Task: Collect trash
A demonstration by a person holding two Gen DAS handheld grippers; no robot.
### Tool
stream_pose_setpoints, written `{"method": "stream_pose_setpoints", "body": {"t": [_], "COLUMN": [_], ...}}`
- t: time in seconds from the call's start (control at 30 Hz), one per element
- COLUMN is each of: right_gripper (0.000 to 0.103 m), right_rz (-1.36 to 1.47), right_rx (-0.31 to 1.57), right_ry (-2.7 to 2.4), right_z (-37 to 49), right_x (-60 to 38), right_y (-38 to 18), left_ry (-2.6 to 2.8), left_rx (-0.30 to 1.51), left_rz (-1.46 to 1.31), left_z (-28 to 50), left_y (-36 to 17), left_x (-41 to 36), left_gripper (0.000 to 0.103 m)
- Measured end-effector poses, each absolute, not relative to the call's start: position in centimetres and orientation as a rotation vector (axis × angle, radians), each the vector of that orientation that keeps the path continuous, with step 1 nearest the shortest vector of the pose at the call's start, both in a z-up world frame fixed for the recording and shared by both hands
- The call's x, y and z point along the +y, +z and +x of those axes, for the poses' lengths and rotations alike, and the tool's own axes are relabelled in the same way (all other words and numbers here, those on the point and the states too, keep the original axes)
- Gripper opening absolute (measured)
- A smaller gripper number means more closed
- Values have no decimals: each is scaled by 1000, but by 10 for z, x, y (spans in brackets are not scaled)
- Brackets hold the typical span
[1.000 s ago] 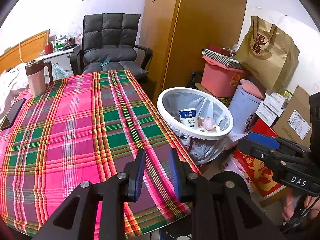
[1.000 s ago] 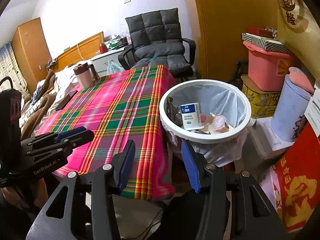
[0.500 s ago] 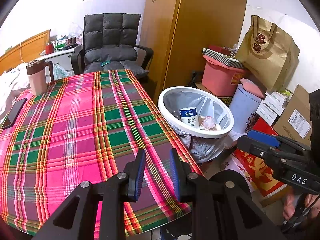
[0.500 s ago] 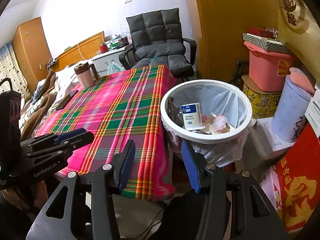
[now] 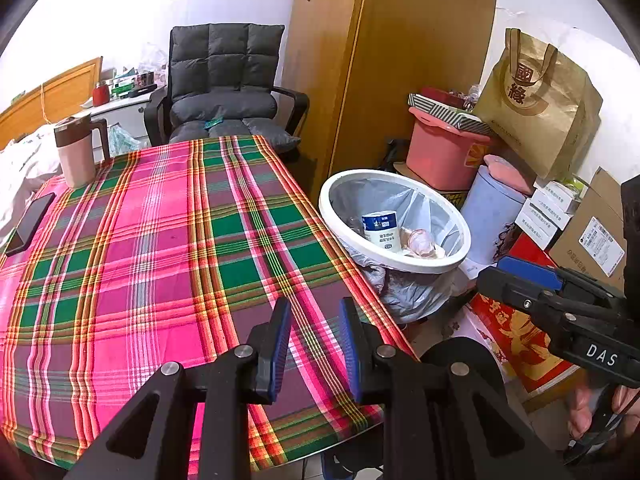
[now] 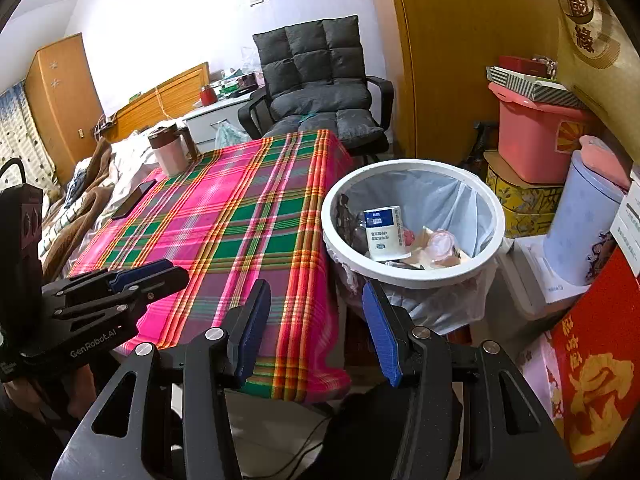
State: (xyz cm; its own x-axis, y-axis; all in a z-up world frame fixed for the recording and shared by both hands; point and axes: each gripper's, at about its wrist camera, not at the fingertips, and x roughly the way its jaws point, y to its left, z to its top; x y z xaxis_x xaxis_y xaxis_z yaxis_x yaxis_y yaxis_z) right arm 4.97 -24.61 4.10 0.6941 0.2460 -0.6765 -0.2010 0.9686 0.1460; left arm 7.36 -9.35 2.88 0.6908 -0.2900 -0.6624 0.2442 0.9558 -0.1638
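A white round trash bin (image 5: 416, 264) (image 6: 412, 278) with a clear liner stands on the floor at the right edge of the plaid-covered table (image 5: 160, 248) (image 6: 240, 216). Inside lie a white-and-blue carton (image 5: 381, 232) (image 6: 383, 232) and crumpled pinkish wrappers (image 6: 438, 246). My left gripper (image 5: 314, 344) hovers over the table's near right corner, open, with nothing between its blue pads. My right gripper (image 6: 318, 330) hangs open and empty in front of the bin, beside the table's hanging cloth. Each gripper also shows at the edge of the other's view.
On the table's far left stand a pink lidded mug (image 5: 76, 152) and a dark phone (image 5: 30, 224). A grey padded chair (image 5: 224, 92) sits behind the table. Right of the bin are a pale blue container (image 5: 490, 216), a pink tub (image 5: 444, 152), boxes and a brown paper bag (image 5: 536, 108).
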Motion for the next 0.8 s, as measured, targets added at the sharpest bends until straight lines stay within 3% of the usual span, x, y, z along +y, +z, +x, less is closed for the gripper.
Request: {"method": "stream_pose_setpoints", "body": {"t": [0.8], "right_gripper": [50], "right_rz": [63], "right_rx": [770], "right_ry": [250], "right_z": [51], "right_x": [-244], "right_y": [40], "left_ry": [-266], "left_rx": [758], "left_rz": [-39], "left_z": [73], "left_y": [28], "left_x": [-98], "left_gripper": [24]}}
